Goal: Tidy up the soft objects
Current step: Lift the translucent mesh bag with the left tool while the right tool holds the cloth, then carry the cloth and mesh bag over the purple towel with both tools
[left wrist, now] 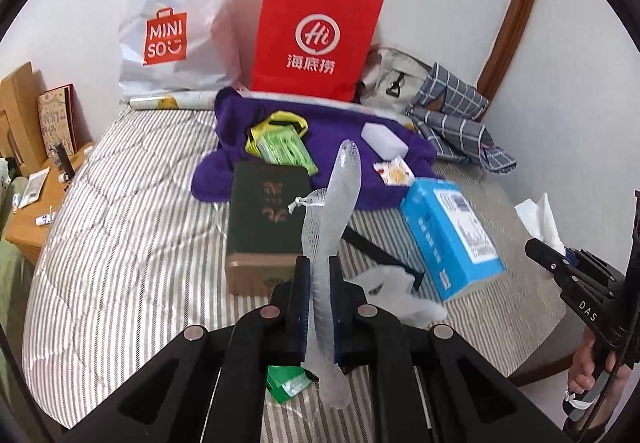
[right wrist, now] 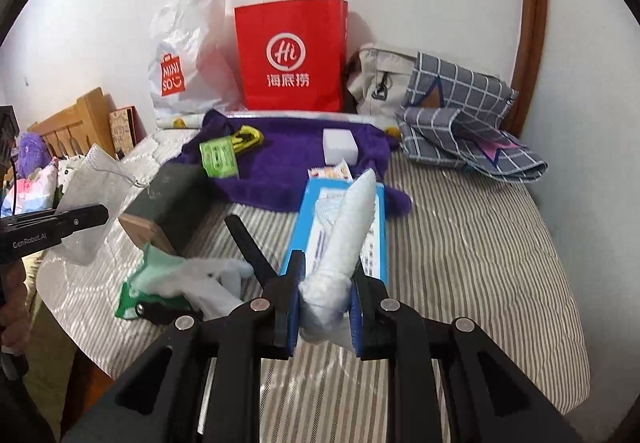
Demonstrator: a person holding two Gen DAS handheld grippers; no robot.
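Observation:
My left gripper (left wrist: 319, 279) is shut on a translucent mesh drawstring pouch (left wrist: 334, 227) and holds it upright above the striped bed; the pouch also shows in the right wrist view (right wrist: 94, 199). My right gripper (right wrist: 325, 283) is shut on a rolled white tissue (right wrist: 346, 231), above a blue tissue box (right wrist: 340, 219). In the left wrist view the right gripper (left wrist: 568, 271) holds the tissue (left wrist: 540, 219) at the far right. A purple towel (left wrist: 320, 147) lies at the back with a white sponge (left wrist: 384, 139) on it.
A dark green box (left wrist: 268, 227) lies mid-bed. A red paper bag (left wrist: 316, 35) and a white Miniso bag (left wrist: 176, 31) lean on the wall. A grey checked cloth bag (right wrist: 464, 123) sits back right. Crumpled white and green wrappers (right wrist: 180, 283) lie near me. A wooden nightstand (left wrist: 36, 211) stands left.

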